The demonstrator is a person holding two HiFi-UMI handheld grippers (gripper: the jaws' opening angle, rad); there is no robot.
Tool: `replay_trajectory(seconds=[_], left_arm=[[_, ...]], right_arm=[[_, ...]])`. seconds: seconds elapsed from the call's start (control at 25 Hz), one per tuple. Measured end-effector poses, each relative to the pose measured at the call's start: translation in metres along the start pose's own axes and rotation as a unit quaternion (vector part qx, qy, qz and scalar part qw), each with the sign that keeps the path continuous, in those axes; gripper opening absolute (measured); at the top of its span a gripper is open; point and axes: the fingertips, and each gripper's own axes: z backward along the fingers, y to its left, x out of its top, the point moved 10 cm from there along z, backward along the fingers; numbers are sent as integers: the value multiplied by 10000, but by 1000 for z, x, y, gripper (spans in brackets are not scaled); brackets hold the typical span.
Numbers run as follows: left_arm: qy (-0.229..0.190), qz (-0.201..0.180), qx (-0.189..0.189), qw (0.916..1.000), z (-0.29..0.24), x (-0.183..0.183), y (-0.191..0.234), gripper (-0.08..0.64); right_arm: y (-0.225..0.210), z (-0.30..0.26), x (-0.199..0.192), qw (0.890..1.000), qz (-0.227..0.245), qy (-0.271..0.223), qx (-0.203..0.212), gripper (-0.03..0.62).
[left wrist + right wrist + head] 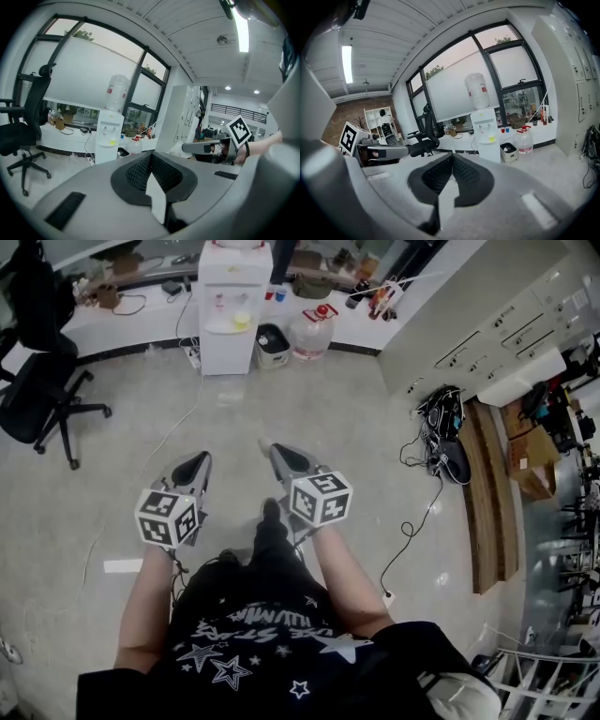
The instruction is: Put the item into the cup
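I'm in an office. A water dispenser [234, 310], swivel chair [42, 381] and long desk [117, 326] stand below the windows [79, 70].

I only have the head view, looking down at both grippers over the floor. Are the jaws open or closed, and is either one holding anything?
Observer: The left gripper has its jaws closed tip to tip in its own view, with nothing between them.
Operator: And the right one?
Observer: The right gripper is shut too, and empty.
Operator: Is there a cup ahead of them?
Observer: None shows in either gripper view. Both look across the room at a water dispenser standing in front of tall windows.
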Motion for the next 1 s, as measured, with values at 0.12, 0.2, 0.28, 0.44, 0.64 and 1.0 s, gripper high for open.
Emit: replay_trajectory(seconds=[0.12, 0.2, 0.28, 0.44, 0.64, 1.0], left_arm=[[3, 31, -1, 10000, -3, 4, 3, 6], [-3, 52, -19, 10000, -6, 7, 5, 5], [10, 62, -65, 10000, -11, 8, 6, 6], [125, 86, -92, 9998, -26, 4, 9, 6], [220, 240, 9, 9995, -52, 8, 20, 5], [350, 242, 206, 9989, -128, 46, 55, 6]], right_arm=[[-2, -1, 2, 10000, -15, 27, 13, 2], [-4, -2, 4, 10000, -53, 32, -19, 1], [-8, -3, 6, 9999, -104, 25, -70, 0], [-22, -8, 2, 9998, -142, 120, -86, 2], [-49, -30, 6, 9994, -276, 210, -43, 2], [-117, -101, 48, 9987, -357, 303, 211, 2]])
